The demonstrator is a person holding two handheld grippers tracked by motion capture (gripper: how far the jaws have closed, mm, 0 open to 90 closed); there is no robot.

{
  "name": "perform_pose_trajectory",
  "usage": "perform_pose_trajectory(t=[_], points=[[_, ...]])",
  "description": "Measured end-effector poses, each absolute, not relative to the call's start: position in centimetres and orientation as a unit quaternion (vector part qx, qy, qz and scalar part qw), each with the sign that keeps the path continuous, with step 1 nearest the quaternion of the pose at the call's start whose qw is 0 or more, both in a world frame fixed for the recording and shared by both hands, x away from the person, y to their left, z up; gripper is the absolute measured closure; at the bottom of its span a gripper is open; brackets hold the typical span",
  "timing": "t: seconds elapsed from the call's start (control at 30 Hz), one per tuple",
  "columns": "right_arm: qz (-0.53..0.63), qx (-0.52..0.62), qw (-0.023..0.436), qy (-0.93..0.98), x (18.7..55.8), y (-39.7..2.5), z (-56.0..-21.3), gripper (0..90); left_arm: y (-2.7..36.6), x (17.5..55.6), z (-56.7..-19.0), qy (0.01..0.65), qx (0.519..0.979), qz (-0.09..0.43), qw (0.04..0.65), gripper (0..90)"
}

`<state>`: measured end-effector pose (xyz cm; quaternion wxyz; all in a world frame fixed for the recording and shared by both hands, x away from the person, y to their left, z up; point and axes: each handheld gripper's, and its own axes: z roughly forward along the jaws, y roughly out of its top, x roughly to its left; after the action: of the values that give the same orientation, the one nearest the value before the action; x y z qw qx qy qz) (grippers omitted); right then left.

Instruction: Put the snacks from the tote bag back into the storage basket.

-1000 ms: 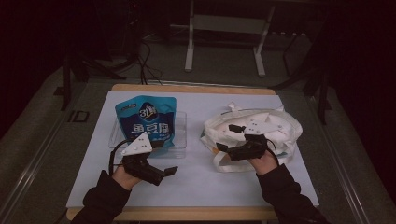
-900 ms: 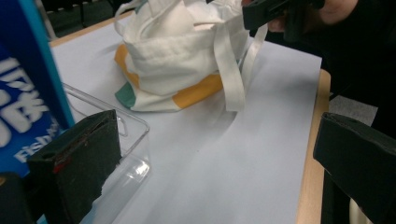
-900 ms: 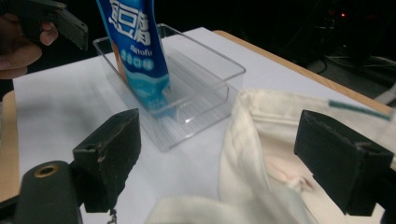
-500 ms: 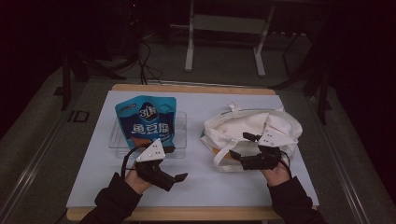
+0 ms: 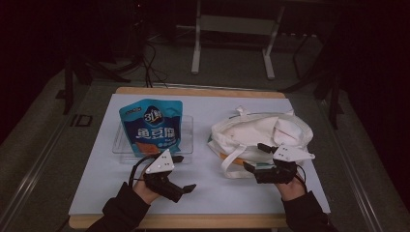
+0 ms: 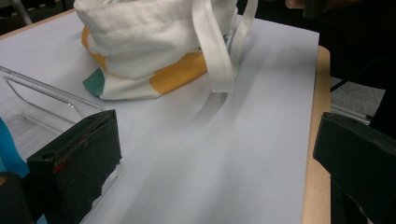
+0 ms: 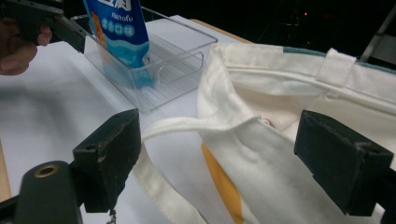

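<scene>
A white canvas tote bag point(image 5: 256, 133) with orange and green patches lies on the right of the white table cover. My right gripper point(image 5: 255, 157) stands open at the bag's near edge. In the right gripper view, the right gripper point(image 7: 229, 158) has the bag's rim point(image 7: 289, 93) and a strap point(image 7: 187, 126) between its spread jaws, which touch neither. A blue snack pouch point(image 5: 151, 126) stands in a clear plastic tray point(image 5: 186, 140) on the left. My left gripper point(image 5: 183, 173) is open just in front of the tray, empty, and faces the bag point(image 6: 154, 42).
The white cover point(image 5: 212, 193) stretches bare between the two hands. The wooden table edge point(image 6: 322, 93) runs close along the left gripper's right jaw. In the right gripper view, the other hand point(image 7: 16, 51) sits beside the tray point(image 7: 177, 60) and the pouch point(image 7: 119, 28). A dark floor and metal stands lie behind.
Both hands have drifted to the right and a little toward the table's front edge. The right gripper has backed off slightly from the bag. Both stayed open.
</scene>
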<state>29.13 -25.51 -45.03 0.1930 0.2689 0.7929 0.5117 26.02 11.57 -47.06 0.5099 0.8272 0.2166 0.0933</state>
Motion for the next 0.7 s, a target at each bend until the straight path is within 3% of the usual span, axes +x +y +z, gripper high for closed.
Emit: perform_pose_trajectory(t=[0.7], points=[[0.51,0.264,0.201,0.793,29.31,-25.39,-45.73,14.5,11.6,25.8,-47.55,0.221,0.819,0.111,0.517,1.0]])
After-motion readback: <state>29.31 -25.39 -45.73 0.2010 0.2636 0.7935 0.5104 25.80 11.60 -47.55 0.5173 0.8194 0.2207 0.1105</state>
